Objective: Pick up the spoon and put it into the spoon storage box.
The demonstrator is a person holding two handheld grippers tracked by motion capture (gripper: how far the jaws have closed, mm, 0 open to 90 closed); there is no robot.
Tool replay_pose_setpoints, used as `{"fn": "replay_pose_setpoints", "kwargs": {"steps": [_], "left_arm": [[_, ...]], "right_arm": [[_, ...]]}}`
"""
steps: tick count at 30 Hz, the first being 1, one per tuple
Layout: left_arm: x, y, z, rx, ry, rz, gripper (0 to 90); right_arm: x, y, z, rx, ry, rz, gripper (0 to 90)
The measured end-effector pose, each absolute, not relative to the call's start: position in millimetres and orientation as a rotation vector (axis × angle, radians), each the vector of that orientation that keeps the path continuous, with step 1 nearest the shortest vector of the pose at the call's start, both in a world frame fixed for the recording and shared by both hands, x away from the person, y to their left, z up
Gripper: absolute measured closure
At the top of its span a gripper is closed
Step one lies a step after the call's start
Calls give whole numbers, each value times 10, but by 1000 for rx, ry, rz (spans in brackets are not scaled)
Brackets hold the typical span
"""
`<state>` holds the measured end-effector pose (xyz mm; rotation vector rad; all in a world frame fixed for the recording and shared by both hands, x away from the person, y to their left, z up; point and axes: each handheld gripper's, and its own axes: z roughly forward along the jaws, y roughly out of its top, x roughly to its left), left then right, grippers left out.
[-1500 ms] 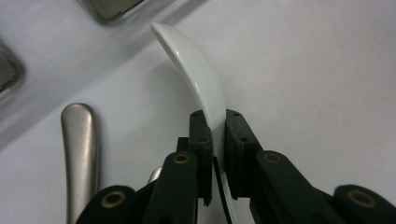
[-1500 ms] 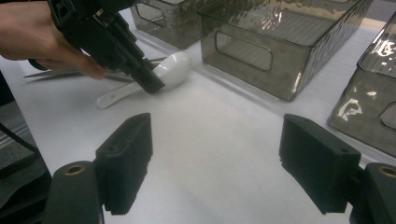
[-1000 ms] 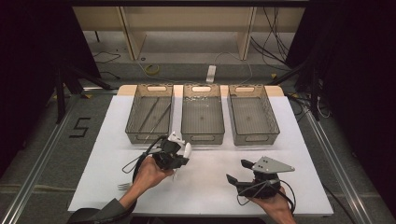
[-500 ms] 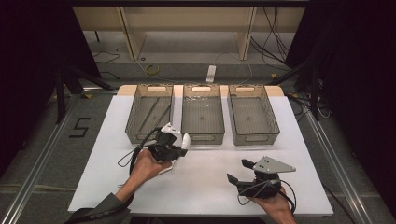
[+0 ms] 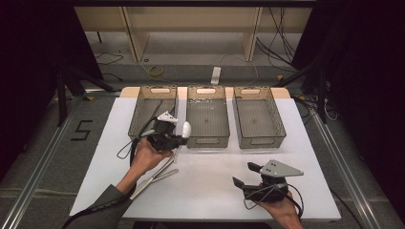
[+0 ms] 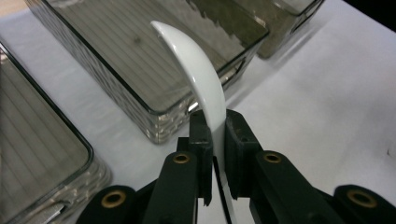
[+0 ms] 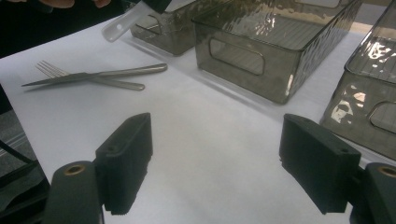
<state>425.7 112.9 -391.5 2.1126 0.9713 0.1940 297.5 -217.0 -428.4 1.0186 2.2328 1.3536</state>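
Note:
My left gripper (image 5: pixel 177 135) is shut on the handle of a white spoon (image 5: pixel 185 129), held above the table just in front of the gap between the left bin (image 5: pixel 141 102) and the middle bin (image 5: pixel 206 141). In the left gripper view the spoon (image 6: pixel 201 79) rises from between the pressed jaws of the gripper (image 6: pixel 215 123), with its bowl over the near corner of the middle bin (image 6: pixel 159 119). My right gripper (image 5: pixel 244 174) rests low near the table's front right. Its jaws stand wide apart with nothing between them (image 7: pixel 217 168).
A metal fork (image 7: pixel 119 85) and knife (image 7: pixel 102 73) lie crossed on the white table (image 5: pixel 215 191), below the left hand (image 5: pixel 157 176). A third clear bin (image 5: pixel 261 141) stands at the right of the row. Shelving and cables sit beyond the table's far edge.
The left gripper has risen and moved away from the person toward the bins, carrying the spoon. The right gripper has stayed put.

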Motion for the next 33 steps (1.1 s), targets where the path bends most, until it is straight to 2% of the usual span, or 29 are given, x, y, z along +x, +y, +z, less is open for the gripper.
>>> {"fn": "replay_pose_setpoints", "kwargs": {"steps": [12, 28, 33], "left_arm": [[4476, 1034, -3709, 2077, 963, 216, 825], [4795, 884, -3611, 2077, 972, 274, 824], [4919, 859, -3647, 2037, 1006, 239, 825]], "right_arm": [[2972, -2189, -4278, 1025, 2213, 1368, 265], [2968, -2214, -4260, 1035, 2180, 1398, 232], [2966, -2224, -4252, 1045, 2163, 1414, 213]]}}
